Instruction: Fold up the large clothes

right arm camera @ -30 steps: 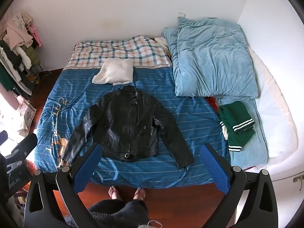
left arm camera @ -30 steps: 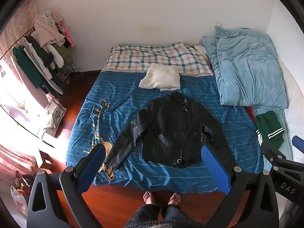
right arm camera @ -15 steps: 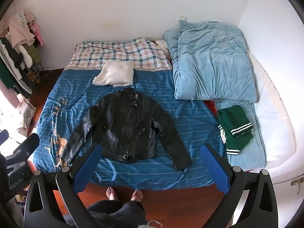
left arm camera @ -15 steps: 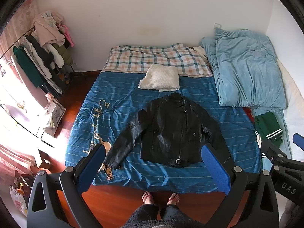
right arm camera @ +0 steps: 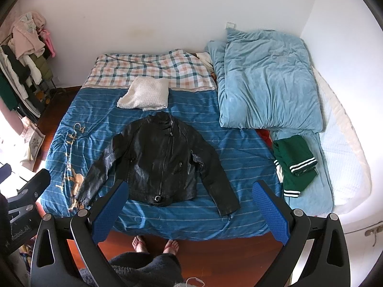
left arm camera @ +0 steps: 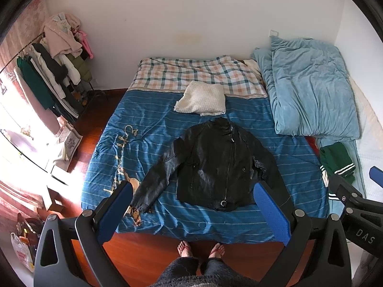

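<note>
A black jacket [right arm camera: 162,160] lies flat, front up and sleeves spread, on the blue striped bedspread [right arm camera: 239,148] near the foot of the bed. Both grippers hang high above it, touching nothing. The left gripper [left arm camera: 191,211] has its jaws wide apart, and so does the right gripper [right arm camera: 190,211]. In the left view a blue finger [left arm camera: 271,211] hides the jacket's right cuff. A folded white sweater [right arm camera: 144,96] sits just beyond the collar; a green garment [right arm camera: 293,162] lies well apart.
</note>
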Demonstrator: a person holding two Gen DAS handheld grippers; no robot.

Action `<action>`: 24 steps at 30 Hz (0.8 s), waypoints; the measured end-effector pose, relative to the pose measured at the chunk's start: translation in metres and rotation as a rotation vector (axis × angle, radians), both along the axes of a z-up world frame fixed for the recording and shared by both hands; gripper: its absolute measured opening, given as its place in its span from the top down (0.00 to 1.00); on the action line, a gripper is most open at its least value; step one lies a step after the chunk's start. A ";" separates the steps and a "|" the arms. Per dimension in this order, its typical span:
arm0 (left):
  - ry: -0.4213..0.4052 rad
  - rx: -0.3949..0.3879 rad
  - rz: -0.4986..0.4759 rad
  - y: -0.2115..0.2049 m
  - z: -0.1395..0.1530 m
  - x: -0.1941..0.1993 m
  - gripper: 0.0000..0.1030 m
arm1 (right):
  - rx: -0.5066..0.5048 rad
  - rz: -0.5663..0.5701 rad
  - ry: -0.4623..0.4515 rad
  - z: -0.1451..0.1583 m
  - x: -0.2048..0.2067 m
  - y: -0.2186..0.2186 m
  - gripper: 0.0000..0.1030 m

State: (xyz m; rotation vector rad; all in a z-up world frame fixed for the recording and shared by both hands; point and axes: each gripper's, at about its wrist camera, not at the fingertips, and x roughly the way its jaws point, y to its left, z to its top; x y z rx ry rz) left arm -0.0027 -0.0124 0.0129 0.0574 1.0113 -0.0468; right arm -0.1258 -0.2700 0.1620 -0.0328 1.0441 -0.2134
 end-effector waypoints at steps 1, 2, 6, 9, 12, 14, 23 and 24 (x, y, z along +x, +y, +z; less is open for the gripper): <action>-0.001 0.000 -0.001 -0.002 0.002 0.000 0.00 | -0.002 0.000 0.000 0.000 0.000 0.000 0.00; -0.001 -0.002 0.000 -0.001 0.001 0.000 0.00 | -0.001 -0.001 0.000 0.001 0.000 0.000 0.00; 0.000 -0.003 0.002 0.000 0.007 0.002 0.00 | -0.004 0.000 -0.002 0.003 0.000 0.003 0.00; -0.001 -0.004 0.003 0.002 0.005 0.002 0.00 | -0.003 0.003 -0.002 0.005 0.001 0.003 0.00; -0.003 -0.004 0.005 0.002 0.007 0.002 0.00 | -0.005 0.006 -0.005 0.010 0.003 0.005 0.00; -0.006 -0.006 0.006 0.000 0.011 0.003 0.00 | -0.006 0.006 -0.007 0.011 0.003 0.005 0.00; -0.010 -0.012 0.010 0.002 0.013 0.005 0.00 | -0.007 0.008 -0.009 0.014 0.004 0.008 0.00; -0.010 -0.013 0.009 0.001 0.015 0.006 0.00 | -0.004 0.010 -0.009 0.013 0.004 0.007 0.00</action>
